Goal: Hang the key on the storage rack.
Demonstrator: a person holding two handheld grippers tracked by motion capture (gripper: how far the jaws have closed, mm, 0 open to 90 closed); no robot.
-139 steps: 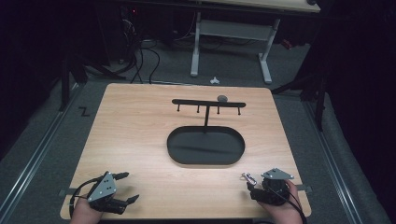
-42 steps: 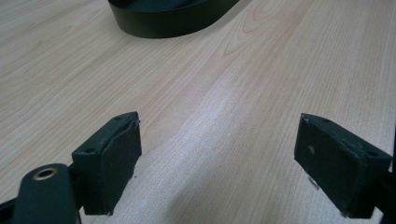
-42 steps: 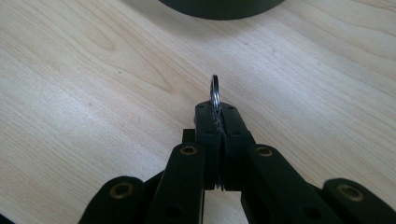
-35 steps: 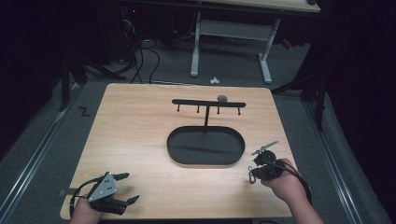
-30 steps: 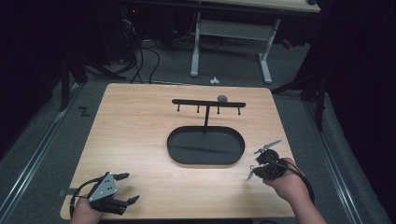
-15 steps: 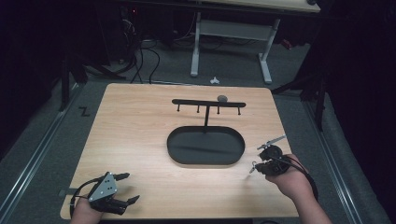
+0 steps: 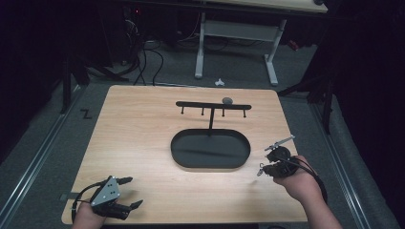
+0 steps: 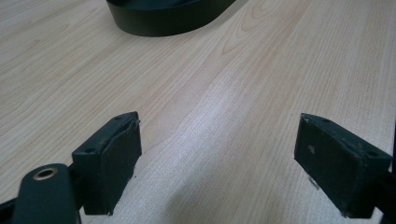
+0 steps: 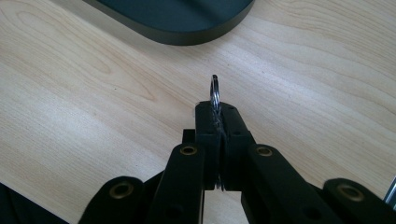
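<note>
A light wooden tabletop stands on a dark grey floor. Beyond the tabletop's far edge stands a white-legged desk, with black cables on the floor to that desk's left. The room around is dim, its edges lost in darkness.

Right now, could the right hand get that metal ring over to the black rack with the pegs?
Probably yes. The right gripper, shut on the ring, is beside the oval base; only bare table lies before the rack.
</note>
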